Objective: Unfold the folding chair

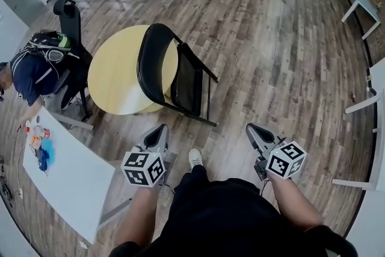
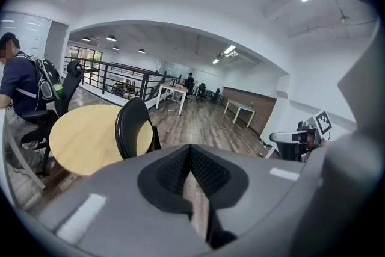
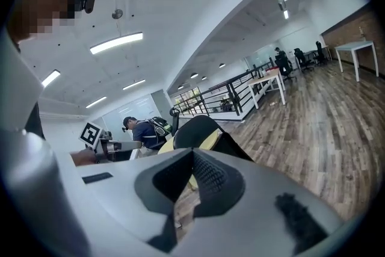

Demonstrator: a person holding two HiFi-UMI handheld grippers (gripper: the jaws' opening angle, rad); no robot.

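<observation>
**A:** How do the jaws stand?

**B:** Both pairs are pressed together with nothing in them. The left gripper (image 1: 160, 128) and right gripper (image 1: 252, 128) hang low, one either side of the person's shoe (image 1: 195, 157).

**A:** So how would you go about the reach?

**B:** I'd spread the jaws before arriving. One pair should take the top of the backrest to steady it. The other should press the seat's front edge down until the legs splay, keeping clear of the hinges.

**A:** And where is the chair?

**B:** The folding chair (image 1: 180, 72) stands on the wooden floor (image 1: 271, 57), ahead of both grippers and well apart from them. Its seat looks tipped up against the frame. Its backrest overlaps the round bench (image 1: 114, 78) behind it.
</observation>
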